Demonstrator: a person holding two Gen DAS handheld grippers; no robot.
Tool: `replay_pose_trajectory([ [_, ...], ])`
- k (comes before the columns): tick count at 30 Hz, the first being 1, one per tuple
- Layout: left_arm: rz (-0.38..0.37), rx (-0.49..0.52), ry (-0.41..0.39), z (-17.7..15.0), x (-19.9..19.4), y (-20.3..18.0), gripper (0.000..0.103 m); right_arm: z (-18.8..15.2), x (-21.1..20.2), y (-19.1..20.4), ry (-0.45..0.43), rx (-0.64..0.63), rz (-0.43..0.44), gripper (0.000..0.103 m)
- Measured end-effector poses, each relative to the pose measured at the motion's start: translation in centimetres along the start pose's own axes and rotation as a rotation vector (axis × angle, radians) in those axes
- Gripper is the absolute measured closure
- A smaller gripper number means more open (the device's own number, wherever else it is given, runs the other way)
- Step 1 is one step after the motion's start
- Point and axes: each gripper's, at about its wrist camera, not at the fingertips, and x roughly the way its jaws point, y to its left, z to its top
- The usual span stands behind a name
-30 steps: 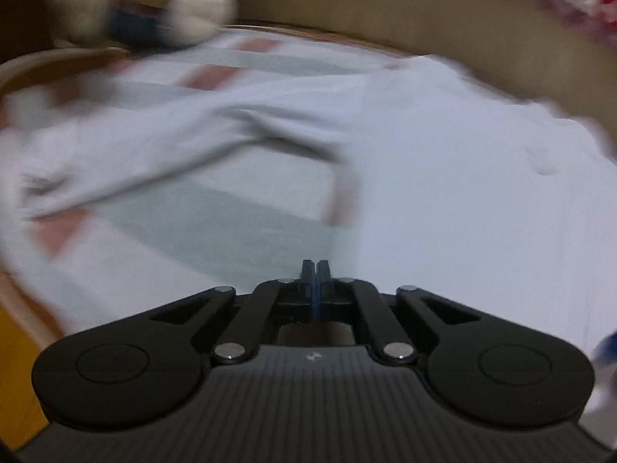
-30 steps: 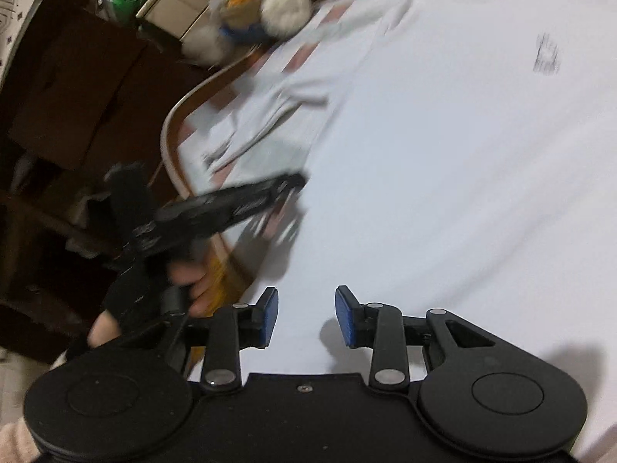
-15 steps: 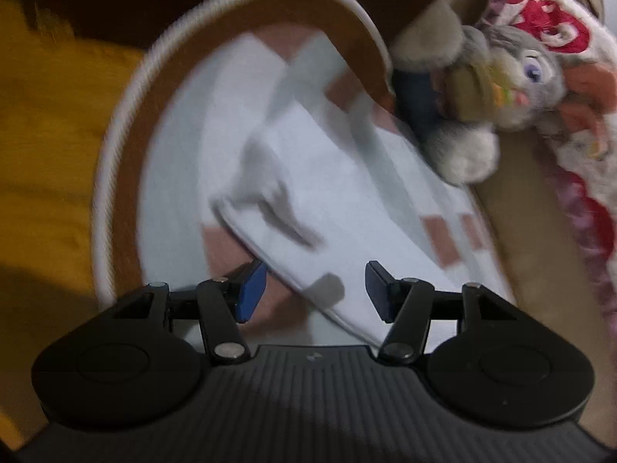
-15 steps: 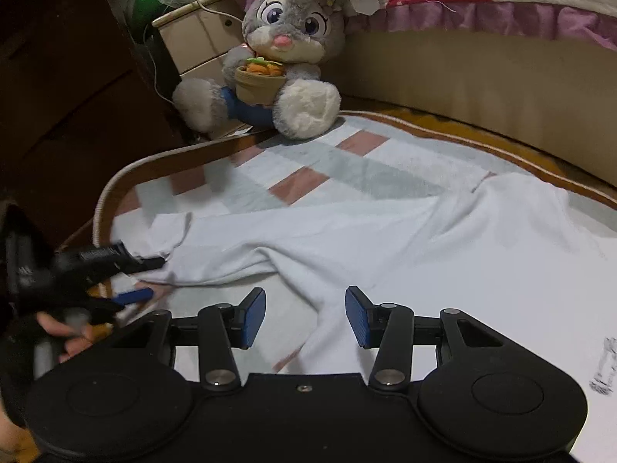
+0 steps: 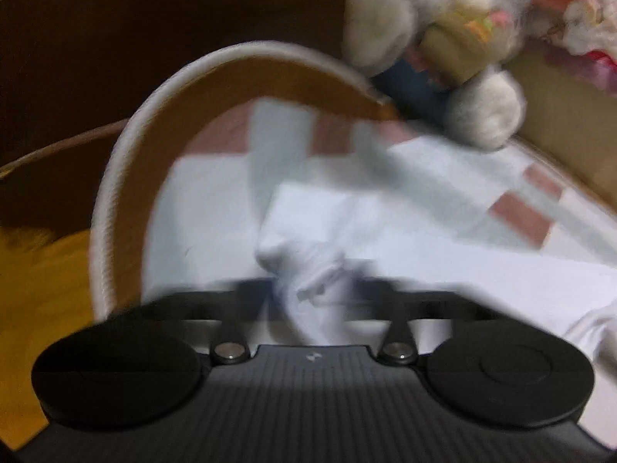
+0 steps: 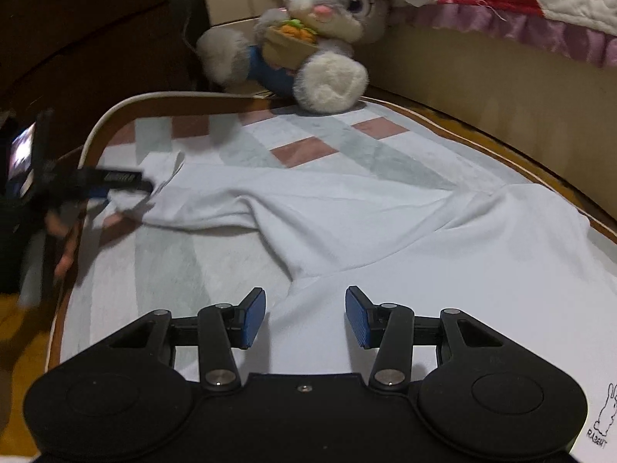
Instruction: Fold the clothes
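White cotton t-shirt [image 6: 385, 231] spread over checked mat [image 6: 173, 262], sleeve end [image 6: 162, 177] near mat's left rounded corner. Left gripper [image 5: 308, 293] closing, jaws pinching bunched sleeve cloth. Right gripper [image 6: 304, 316] approx. half open, nothing gripped, shirt body under blue pads. Grey plush rabbit [image 6: 308, 34] at mat's far edge.
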Motion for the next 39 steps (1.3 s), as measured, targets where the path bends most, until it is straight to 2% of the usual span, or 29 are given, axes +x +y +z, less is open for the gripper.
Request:
replay_pose_trajectory([
  [2, 0.036, 0.016, -0.027, 1.1, 0.3, -0.2, 0.096, -0.1, 0.3, -0.4, 0.002, 0.020, 0.014, 0.050],
  [6, 0.060, -0.025, -0.161, 3.1, -0.5, 0.9, 0.097, -0.4, 0.9, -1.0, 0.006, 0.040, 0.028, 0.050],
  [10, 0.007, -0.109, -0.167, 4.2, 0.0, 2.5, 0.097, -0.7, 1.3, -0.2, 0.035, 0.001, 0.181, 0.050],
  [13, -0.021, -0.135, -0.171, 4.3, 0.6, 2.9, 0.097, -0.7, 1.6, 0.7, 0.026, -0.019, 0.111, 0.050],
  [16, -0.037, -0.155, -0.186, 4.2, 0.5, 2.6, 0.097, -0.4, 2.4, 1.2, 0.005, -0.007, 0.000, 0.050],
  [18, -0.048, -0.152, -0.199, 4.5, -0.1, 2.3, 0.097, -0.2, 3.3, 1.7, 0.001, -0.010, -0.051, 0.047],
  [20, -0.057, -0.151, -0.219, 4.8, -1.0, 2.1, 0.097, 0.1, 4.0, 2.4, -0.013, -0.008, -0.040, 0.040],
  [24, -0.095, -0.167, -0.275, 6.2, -3.5, 1.7, 0.097, 1.1, 5.7, 3.9, -0.010, -0.041, 0.001, 0.036],
  [27, -0.142, -0.155, -0.315, 7.3, -6.4, 0.5, 0.097, 1.7, 5.7, 3.5, 0.002, -0.033, 0.059, 0.032],
  [29, -0.208, -0.147, -0.336, 8.1, -8.7, -0.7, 0.097, 2.3, 4.3, 1.4, 0.018, 0.034, 0.145, 0.033],
  [31, -0.276, -0.123, -0.353, 8.7, -11.3, -2.7, 0.097, 3.6, 1.8, -2.3, 0.012, 0.214, 0.221, 0.035],
  [34, -0.387, -0.068, -0.365, 9.0, -15.2, -6.6, 0.097, 4.8, -2.5, -9.4, -0.007, 0.541, 0.204, 0.034],
  [37, -0.525, -0.009, -0.339, 8.3, -19.4, -11.5, 0.097, 2.6, -7.9, -16.0, -0.101, 0.901, 0.220, 0.033],
  [39, -0.635, 0.037, -0.330, 7.2, -22.2, -15.0, 0.097, 0.5, -10.9, -17.7, -0.154, 1.012, 0.233, 0.033],
])
